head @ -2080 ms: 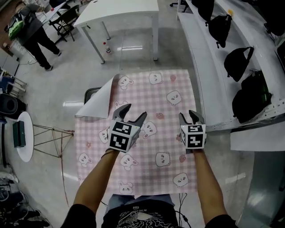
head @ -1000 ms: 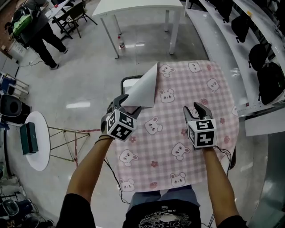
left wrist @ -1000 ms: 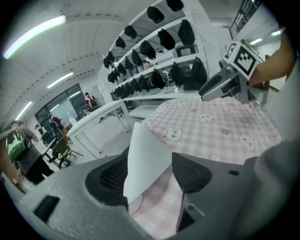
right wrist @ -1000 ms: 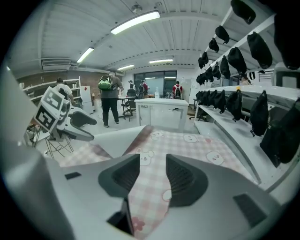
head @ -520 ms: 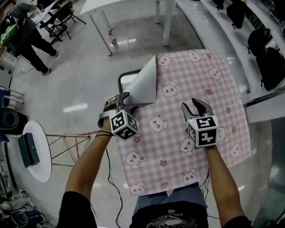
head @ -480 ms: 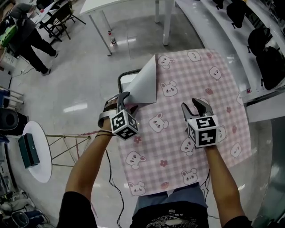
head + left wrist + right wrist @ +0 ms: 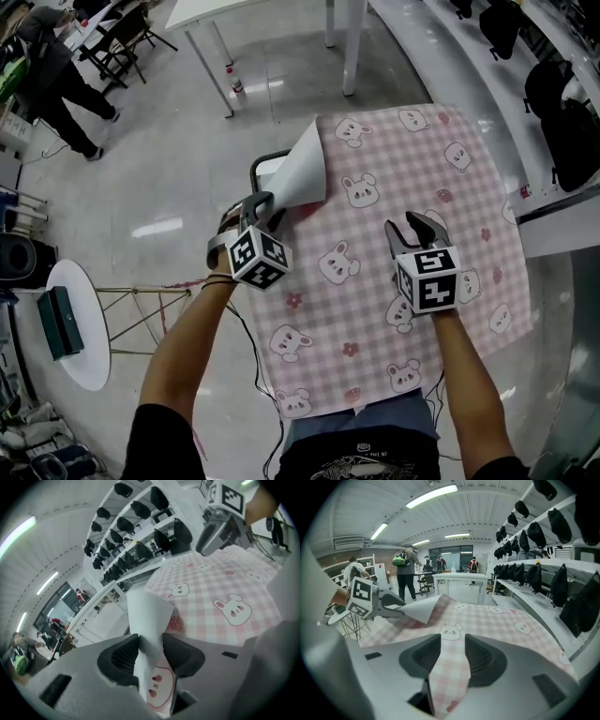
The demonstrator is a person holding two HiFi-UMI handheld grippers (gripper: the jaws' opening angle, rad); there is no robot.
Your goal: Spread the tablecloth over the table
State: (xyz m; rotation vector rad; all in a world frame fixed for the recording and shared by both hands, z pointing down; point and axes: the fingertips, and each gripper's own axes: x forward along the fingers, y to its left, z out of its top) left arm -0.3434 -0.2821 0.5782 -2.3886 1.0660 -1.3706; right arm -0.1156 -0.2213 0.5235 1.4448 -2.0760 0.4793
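Note:
A pink checked tablecloth [image 7: 412, 178] with bunny prints lies over a small table. Its far left corner [image 7: 302, 173] is folded back, white underside up. My left gripper [image 7: 258, 208] is at the base of that flap. In the left gripper view its jaws [image 7: 151, 651] have just been closing, and the pads now press on the curled white corner [image 7: 146, 613]. My right gripper [image 7: 419, 228] rests on the cloth's right half. Its pads [image 7: 452, 656] pinch a raised ridge of the pink cloth [image 7: 497, 616].
The bare table frame [image 7: 262, 161] shows under the folded corner. A long white shelf with black bags [image 7: 553, 89] runs along the right. A white table [image 7: 253, 9] stands beyond, and a round side table [image 7: 80, 319] and a wire stand [image 7: 141, 309] stand at left. A person [image 7: 56, 56] stands far left.
My left gripper has come down at the folded corner and closed on it; the flap now curls into a cone. The right gripper has sunk slightly, still on the cloth.

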